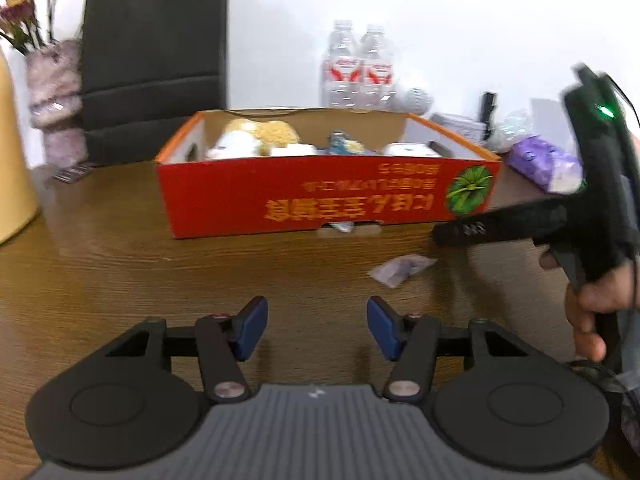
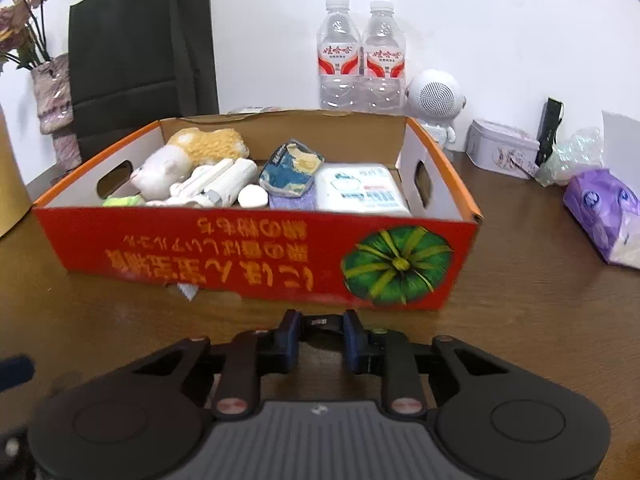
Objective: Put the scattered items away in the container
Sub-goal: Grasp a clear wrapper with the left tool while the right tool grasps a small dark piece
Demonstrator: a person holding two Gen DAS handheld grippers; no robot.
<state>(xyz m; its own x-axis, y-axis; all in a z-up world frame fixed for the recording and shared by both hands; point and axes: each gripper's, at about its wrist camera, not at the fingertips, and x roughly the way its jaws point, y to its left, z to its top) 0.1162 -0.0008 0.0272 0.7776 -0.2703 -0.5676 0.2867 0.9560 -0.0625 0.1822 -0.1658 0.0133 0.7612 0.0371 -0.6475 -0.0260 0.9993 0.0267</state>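
A red cardboard box (image 2: 224, 252) with an orange rim stands on the wooden table; it also shows in the left wrist view (image 1: 224, 200). Inside lie a plush cat (image 2: 168, 168), white tubes (image 2: 224, 184), a blue pouch (image 2: 290, 170) and a white wipes pack (image 2: 360, 190). My right gripper (image 2: 321, 334) is shut on a small black object (image 2: 320, 322), just in front of the box; in the left view it (image 1: 452, 234) appears as a black bar at the right. My left gripper (image 1: 317, 326) is open and empty above the table. A crumpled pale wrapper (image 1: 400, 268) lies ahead of it.
A black paper bag (image 2: 136, 40), a vase of flowers (image 2: 52, 92), two water bottles (image 2: 360, 52), a white speaker (image 2: 434, 94) and a tin (image 2: 500, 148) stand behind the box. A purple tissue pack (image 2: 604, 208) lies at the right. A paper scrap (image 2: 188, 290) pokes from under the box.
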